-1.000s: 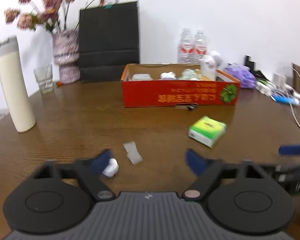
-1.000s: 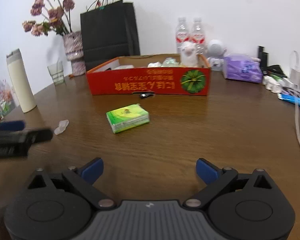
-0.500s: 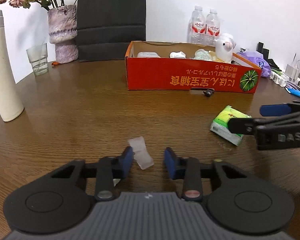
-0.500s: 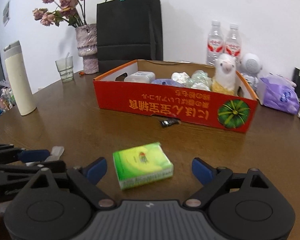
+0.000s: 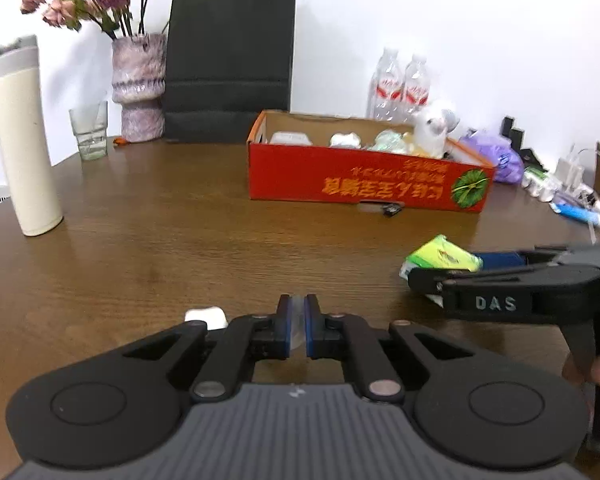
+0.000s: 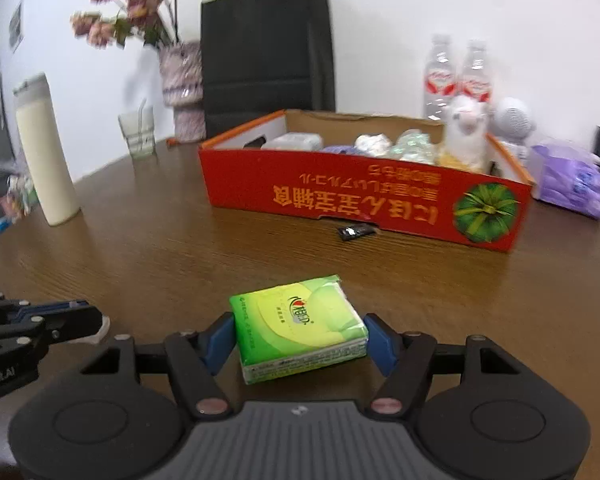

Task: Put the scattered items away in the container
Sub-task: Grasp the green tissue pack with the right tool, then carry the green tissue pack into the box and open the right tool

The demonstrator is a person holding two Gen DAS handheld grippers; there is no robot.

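Observation:
My left gripper [image 5: 298, 316] is shut on a small clear plastic piece [image 5: 298, 322], low over the brown table. A small white object [image 5: 204, 316] lies just left of its fingers. In the right wrist view, my right gripper [image 6: 300, 336] has a green tissue pack [image 6: 300, 328] between its jaws. They are closing, and the blue pads [image 6: 220, 336] stand right at the pack's two sides while it rests flat on the table. The red cardboard box [image 6: 340, 196] stands further back with several items in it. A small black packet [image 6: 354, 232] lies against its front wall.
A cream flask [image 5: 24, 140], a glass [image 5: 90, 132] and a vase of flowers [image 5: 138, 88] stand at the back left. A black paper bag [image 5: 228, 64] rises behind the box. Water bottles [image 5: 400, 80], a purple bag [image 5: 496, 156] and cables [image 5: 572, 196] crowd the right.
My left gripper's jaws have come together on the clear plastic piece. My right gripper has moved up to the green tissue pack, and its jaws have narrowed around it.

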